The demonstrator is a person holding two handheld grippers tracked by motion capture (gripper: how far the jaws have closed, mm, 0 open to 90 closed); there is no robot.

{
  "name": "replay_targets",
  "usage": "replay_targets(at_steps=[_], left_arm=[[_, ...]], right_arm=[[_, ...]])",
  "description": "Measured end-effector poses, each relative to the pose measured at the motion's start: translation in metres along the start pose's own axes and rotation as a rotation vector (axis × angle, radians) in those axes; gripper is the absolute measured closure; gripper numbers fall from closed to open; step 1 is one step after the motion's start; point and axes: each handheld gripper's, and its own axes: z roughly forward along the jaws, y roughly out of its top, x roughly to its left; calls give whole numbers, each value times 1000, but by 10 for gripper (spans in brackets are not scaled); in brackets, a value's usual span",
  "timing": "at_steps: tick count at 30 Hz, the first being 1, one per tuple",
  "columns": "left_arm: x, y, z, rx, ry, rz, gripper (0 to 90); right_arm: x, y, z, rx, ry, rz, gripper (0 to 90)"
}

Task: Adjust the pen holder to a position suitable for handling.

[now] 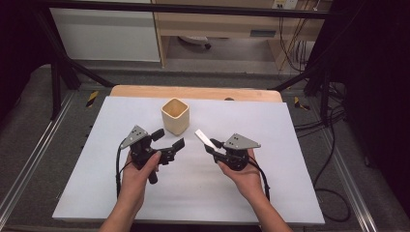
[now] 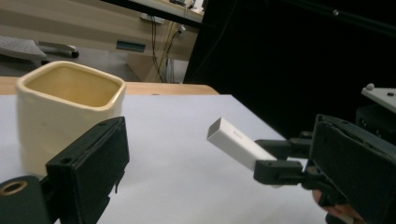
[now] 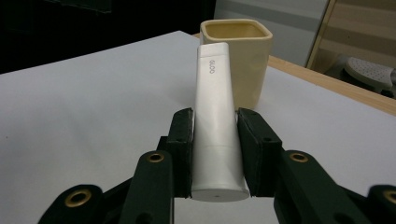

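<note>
White and slim, the tube (image 3: 217, 126) sits pinched between the two black jaws of the right gripper (image 1: 212, 145), cap end down by the jaw roots and flat crimped end pointing away. In the high view the tube (image 1: 205, 139) sticks out from that gripper toward 10 o'clock, held clear above the table (image 1: 270, 193), its far end near the cup (image 1: 175, 116) but not touching it. The right gripper view has the tube's tip overlapping the cup (image 3: 243, 60), which stands upright on the white sheet behind it, at 12 o'clock.

Cream and square-mouthed, the cup stands at about 12 o'clock of the table's middle, with both hands below it. The left gripper (image 1: 169, 140) is at 7 o'clock of the cup, its jaws spread wide with nothing between them; the left gripper view shows the cup (image 2: 65, 112) behind one jaw and the tube (image 2: 236, 142) across the gap at 3 o'clock.

Each gripper is held by a hand (image 1: 140, 176) that comes in from 6 o'clock.
</note>
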Motion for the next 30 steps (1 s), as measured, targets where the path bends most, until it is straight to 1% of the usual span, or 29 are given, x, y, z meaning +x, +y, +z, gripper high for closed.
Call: replay_targets(at_steps=[2,6,8,9,13,16,19,21,25,27,29,30], left_arm=[[-1,0,4,-3,-5,-11,50],[-1,-1,9,-9,-21,-64,50],[0,-2,11,-11,-23,-81,50],[1,-2,11,-10,-24,-82,51],[1,-3,14,-13,-40,-112,51],[1,-4,15,-7,-55,-127,53],[1,-4,15,-6,-56,-138,54],[1,-4,16,-10,-62,-160,55],[2,-6,17,-8,-68,-183,57],[3,-6,18,-2,-69,-180,58],[3,-6,18,-3,-70,-188,59],[2,-7,18,-6,-71,-199,59]], right_arm=[[1,1,0,-5,0,-4,677],[2,1,0,-7,8,-5,677],[3,1,0,-4,9,-10,677],[3,1,0,-6,10,-11,676],[6,3,0,-16,6,-17,676],[7,3,0,-23,-6,-21,677],[9,4,0,-31,-14,-20,677],[9,4,-1,-39,-16,-22,677],[10,5,-2,-52,-22,-21,676],[11,6,-2,-58,-23,-25,677],[12,7,-3,-64,-24,-26,676],[13,7,-3,-67,-25,-25,677]])
